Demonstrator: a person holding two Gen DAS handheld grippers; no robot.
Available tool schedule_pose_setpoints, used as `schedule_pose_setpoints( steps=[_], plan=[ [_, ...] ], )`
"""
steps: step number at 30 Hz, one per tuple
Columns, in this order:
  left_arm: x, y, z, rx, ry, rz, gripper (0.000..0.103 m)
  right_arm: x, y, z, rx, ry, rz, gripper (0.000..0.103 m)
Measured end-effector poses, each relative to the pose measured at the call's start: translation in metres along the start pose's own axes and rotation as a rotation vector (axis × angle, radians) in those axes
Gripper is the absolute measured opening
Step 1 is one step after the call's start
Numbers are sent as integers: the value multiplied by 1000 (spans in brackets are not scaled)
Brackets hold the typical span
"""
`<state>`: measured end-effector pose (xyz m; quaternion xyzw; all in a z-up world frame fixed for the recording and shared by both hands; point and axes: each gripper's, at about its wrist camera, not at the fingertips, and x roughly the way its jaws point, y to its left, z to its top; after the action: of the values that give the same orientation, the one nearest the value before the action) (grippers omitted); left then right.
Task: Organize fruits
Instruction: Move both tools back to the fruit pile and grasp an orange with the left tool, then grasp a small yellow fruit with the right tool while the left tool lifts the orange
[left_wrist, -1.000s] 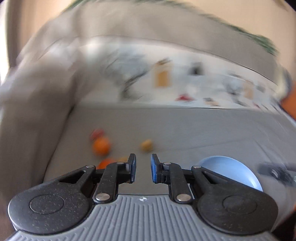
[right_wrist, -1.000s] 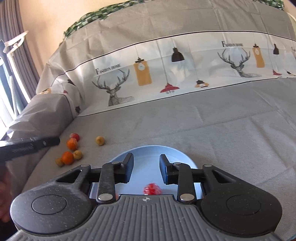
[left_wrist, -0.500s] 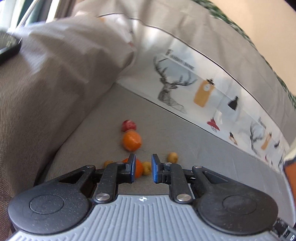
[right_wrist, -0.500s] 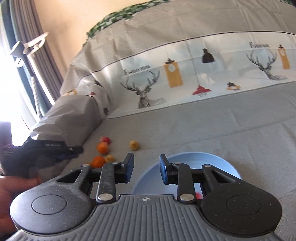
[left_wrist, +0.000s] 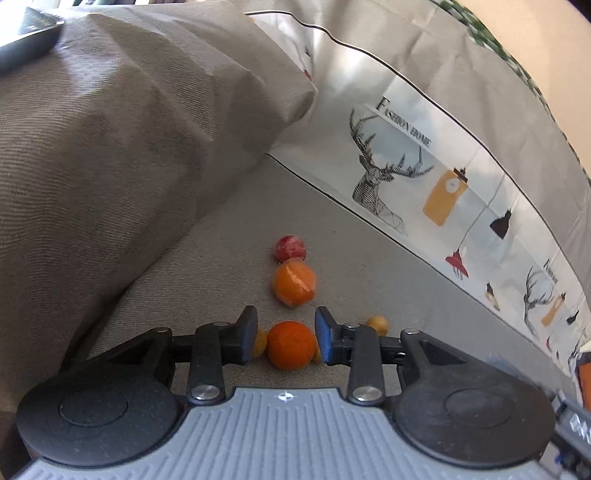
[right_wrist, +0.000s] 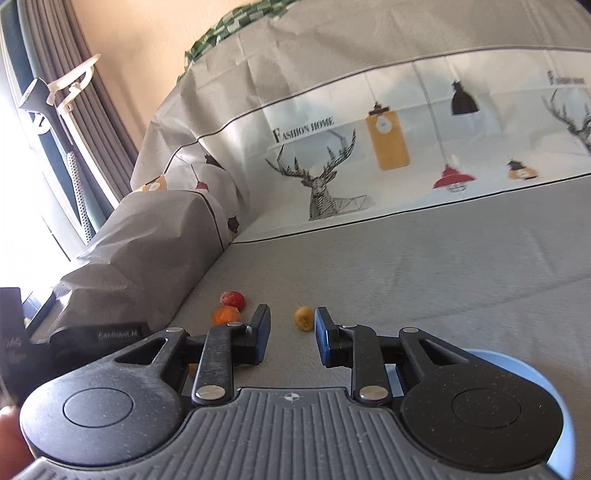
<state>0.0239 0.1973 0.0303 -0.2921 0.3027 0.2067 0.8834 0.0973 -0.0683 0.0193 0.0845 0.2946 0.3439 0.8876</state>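
Note:
Several fruits lie on the grey sofa seat by the armrest. My left gripper (left_wrist: 286, 339) points down at them, its jaws opening. A bare orange (left_wrist: 291, 345) shows between its fingers, and the pads do not press on it. Beyond lie a wrapped orange (left_wrist: 294, 282) and a red fruit (left_wrist: 290, 248); a small yellow fruit (left_wrist: 377, 325) sits right of the fingers. My right gripper (right_wrist: 291, 338) hovers above the seat, jaws nearly together with nothing between them. Past it lie the yellow fruit (right_wrist: 303, 317), the wrapped orange (right_wrist: 226, 315) and the red fruit (right_wrist: 232, 298). The blue plate (right_wrist: 517, 365) peeks out at lower right.
The cloth-covered armrest (left_wrist: 110, 147) rises left of the fruits, with a dark flat object (left_wrist: 22, 40) on top. The deer-print backrest (right_wrist: 369, 166) closes the far side. Grey curtains (right_wrist: 92, 110) hang at the left. The left gripper's body (right_wrist: 92, 339) and a hand (right_wrist: 7, 443) fill the right view's lower left.
My left gripper has come closer to the fruits and its jaws have spread around the bare orange. The right gripper has swung left; the plate has slid to the lower right corner.

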Motion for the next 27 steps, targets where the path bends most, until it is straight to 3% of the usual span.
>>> schedule_pose_setpoints(
  steps=[6, 10, 20, 21, 23, 27],
  plan=[
    [17, -17, -6, 93, 17, 32, 37, 57, 5, 6, 6, 75, -11, 30],
    [25, -23, -8, 124, 18, 46, 37, 93, 11, 6, -52, 105, -56, 37],
    [38, -37, -14, 232, 32, 114, 39, 151, 6, 5, -85, 236, -109, 40],
    [40, -37, -14, 234, 40, 113, 40, 152, 6, 4, -87, 238, -108, 39],
    [39, -37, -15, 240, 40, 115, 40, 152, 7, 4, -107, 234, -110, 26],
    [36, -37, -14, 234, 37, 112, 38, 145, 7, 7, -97, 215, -102, 26]
  ],
)
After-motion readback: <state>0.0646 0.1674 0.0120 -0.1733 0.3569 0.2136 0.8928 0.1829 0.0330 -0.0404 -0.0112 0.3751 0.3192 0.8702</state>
